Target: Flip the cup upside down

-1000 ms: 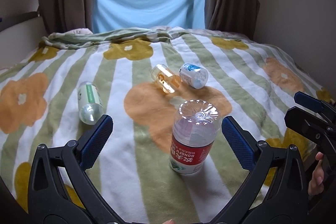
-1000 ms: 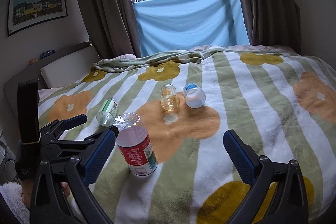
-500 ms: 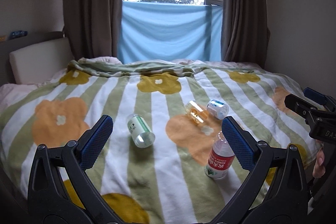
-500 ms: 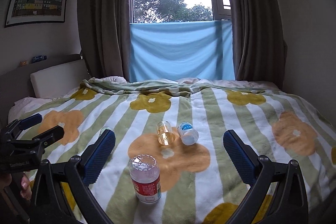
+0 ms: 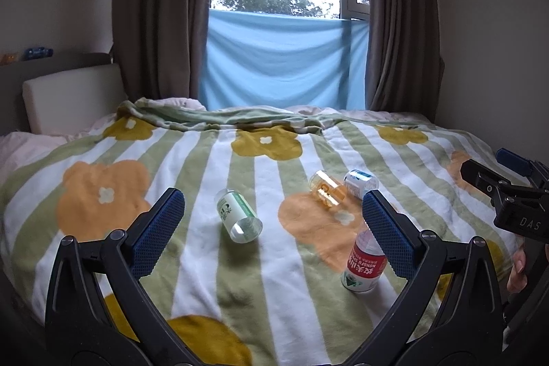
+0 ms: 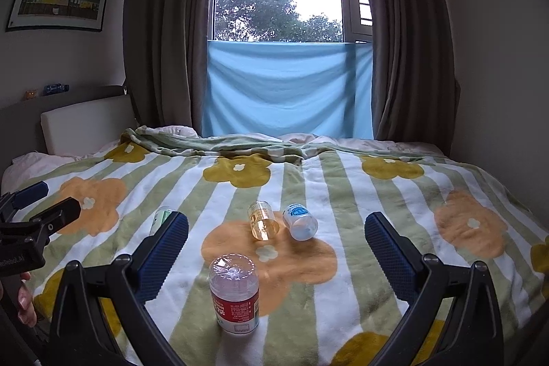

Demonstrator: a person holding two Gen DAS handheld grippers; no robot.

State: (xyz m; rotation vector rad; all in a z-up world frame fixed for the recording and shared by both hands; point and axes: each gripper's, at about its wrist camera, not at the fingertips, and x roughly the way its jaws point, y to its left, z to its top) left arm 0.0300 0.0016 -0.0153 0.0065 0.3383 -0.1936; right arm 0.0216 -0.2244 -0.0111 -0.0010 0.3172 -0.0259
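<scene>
- The red-label cup [image 6: 234, 294] is standing upside down on the bed [image 6: 394, 194], low in the frame's centre.
- The right hand-held gripper [image 6: 276, 252] is gaping released, nearer it; the left hand-held gripper [image 5: 272, 228] is likewise hanging empty.
</scene>
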